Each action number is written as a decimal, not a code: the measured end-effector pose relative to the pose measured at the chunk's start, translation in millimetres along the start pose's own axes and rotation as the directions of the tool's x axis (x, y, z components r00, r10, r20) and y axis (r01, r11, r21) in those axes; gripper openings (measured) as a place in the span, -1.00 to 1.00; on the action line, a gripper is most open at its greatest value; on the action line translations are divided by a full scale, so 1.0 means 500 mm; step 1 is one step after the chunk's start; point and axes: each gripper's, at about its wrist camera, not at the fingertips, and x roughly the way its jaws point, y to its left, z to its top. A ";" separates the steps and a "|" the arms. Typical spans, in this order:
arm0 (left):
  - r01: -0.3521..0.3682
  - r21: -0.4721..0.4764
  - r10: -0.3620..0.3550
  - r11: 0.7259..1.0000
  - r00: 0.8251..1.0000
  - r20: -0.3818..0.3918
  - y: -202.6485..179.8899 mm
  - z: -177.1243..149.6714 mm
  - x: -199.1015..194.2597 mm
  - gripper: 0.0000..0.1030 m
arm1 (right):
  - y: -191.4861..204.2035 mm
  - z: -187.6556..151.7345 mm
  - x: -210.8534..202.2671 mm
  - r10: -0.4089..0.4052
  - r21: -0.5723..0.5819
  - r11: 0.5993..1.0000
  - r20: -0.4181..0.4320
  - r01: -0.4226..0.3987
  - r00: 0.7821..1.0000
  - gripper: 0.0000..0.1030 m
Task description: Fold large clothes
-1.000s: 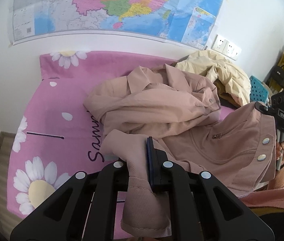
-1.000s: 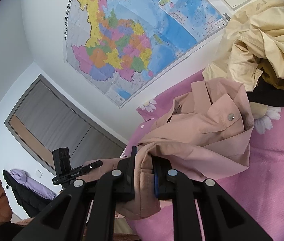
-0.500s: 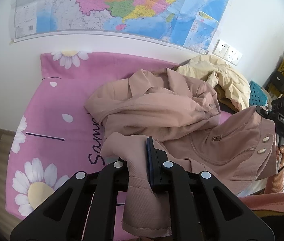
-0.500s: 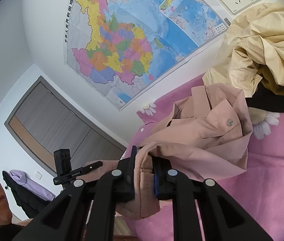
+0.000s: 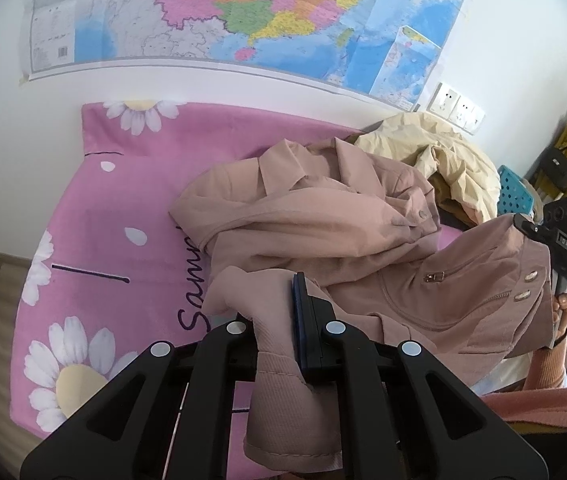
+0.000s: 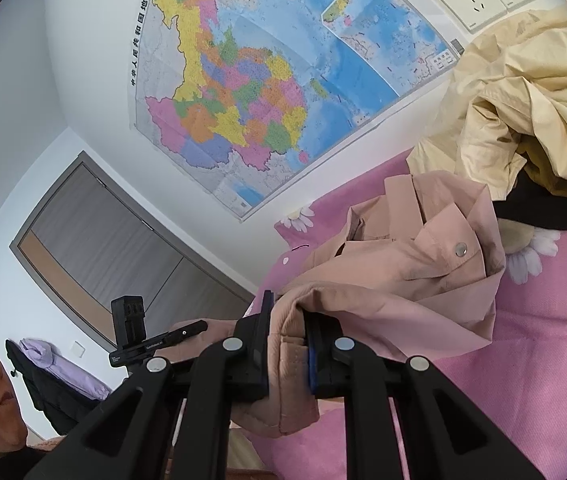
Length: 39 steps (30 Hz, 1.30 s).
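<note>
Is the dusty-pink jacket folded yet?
No. The dusty-pink jacket lies crumpled on the pink daisy sheet, collar and sleeves bunched, hem lifted.

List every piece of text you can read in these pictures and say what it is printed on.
"Sam": start of dark script on the pink bedsheet; the pink jacket hides the rest.
"中华人民共和国地图": title down the wall map.
Small print on the map and white lettering on the left gripper body: too small to read.

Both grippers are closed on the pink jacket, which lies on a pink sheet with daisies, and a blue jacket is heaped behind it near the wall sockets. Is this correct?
Not quite: the heaped jacket behind is cream-yellow, not blue, as the left wrist view shows. The rest holds: the left gripper and right gripper are closed on the pink jacket, on the daisy sheet, near the wall sockets.
</note>
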 end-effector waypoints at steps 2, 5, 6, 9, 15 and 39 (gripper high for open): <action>-0.007 0.001 0.007 1.000 1.000 -0.002 0.000 0.006 0.002 -0.83 | 0.003 0.007 0.002 -0.002 0.004 1.000 0.002 0.002 1.000 -0.75; -0.006 -0.003 0.006 1.000 1.000 0.000 0.002 0.017 0.005 -0.83 | 0.010 0.020 0.006 -0.009 -0.006 1.000 0.006 0.009 1.000 -0.75; -0.007 -0.005 0.007 1.000 1.000 0.000 0.004 0.021 0.007 -0.83 | 0.012 0.023 0.008 -0.009 -0.010 1.000 0.006 0.009 1.000 -0.75; -0.013 -0.011 0.013 1.000 1.000 -0.003 0.008 0.030 0.012 -0.83 | 0.020 0.033 0.010 -0.010 -0.020 1.000 0.007 0.010 1.000 -0.75; -0.007 -0.024 0.007 1.000 1.000 -0.005 0.016 0.046 0.017 -0.83 | 0.030 0.052 0.016 -0.017 -0.027 0.999 0.013 0.017 1.000 -0.75; -0.010 -0.035 0.009 0.999 1.000 -0.012 0.033 0.097 0.049 -0.83 | 0.016 0.109 0.058 -0.066 -0.003 0.998 0.018 0.066 0.998 -0.75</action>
